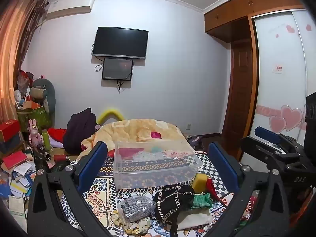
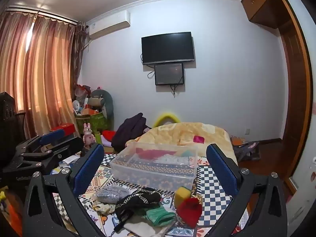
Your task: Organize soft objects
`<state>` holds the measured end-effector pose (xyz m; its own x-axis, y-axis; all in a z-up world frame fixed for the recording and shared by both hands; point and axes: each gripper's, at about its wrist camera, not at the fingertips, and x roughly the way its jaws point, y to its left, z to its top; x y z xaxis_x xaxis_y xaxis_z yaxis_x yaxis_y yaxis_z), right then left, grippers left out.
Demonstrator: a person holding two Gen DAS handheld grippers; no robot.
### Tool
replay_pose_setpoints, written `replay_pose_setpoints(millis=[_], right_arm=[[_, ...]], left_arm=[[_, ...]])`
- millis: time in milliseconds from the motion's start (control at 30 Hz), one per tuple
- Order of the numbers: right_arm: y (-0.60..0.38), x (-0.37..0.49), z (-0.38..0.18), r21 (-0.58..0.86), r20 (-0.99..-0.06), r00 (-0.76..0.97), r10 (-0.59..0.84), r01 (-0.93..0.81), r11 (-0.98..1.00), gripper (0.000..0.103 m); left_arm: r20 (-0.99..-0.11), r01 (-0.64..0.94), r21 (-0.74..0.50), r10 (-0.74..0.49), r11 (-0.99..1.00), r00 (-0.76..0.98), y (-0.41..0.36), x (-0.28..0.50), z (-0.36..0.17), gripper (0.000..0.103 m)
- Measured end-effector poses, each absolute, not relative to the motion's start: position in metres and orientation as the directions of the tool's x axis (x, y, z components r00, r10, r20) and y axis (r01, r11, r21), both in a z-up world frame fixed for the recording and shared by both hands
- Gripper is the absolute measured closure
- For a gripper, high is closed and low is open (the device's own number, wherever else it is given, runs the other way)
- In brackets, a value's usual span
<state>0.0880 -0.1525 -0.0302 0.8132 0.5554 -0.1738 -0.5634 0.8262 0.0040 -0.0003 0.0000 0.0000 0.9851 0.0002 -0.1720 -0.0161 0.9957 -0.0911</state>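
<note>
A clear plastic bin sits on the patterned bed cover and holds a red cloth, a pale knit piece and a teal ball. In front of it lie loose soft things: a grey knit item in a clear bag, a black cloth with a gold chain, a green knit cloth, a yellow sponge and a red pompom piece. My left gripper and right gripper are both open and empty, held above the pile.
A yellow blanket is heaped behind the bin. A dark bag and clutter of boxes, toys and papers fill the left. A wardrobe with heart stickers stands right. The right gripper shows in the left view.
</note>
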Motion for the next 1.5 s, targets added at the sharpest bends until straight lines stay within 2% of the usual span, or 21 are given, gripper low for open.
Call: replay_pose_setpoints(millis=[1500], right_arm=[[-0.152,0.078,-0.030,-0.004,-0.166,0.803,0.572,-0.581,0.814,0.000]], left_arm=[[-0.187,-0.003,-0.087,-0.013,0.996,0.982,-0.002,0.000,-0.002,0.000]])
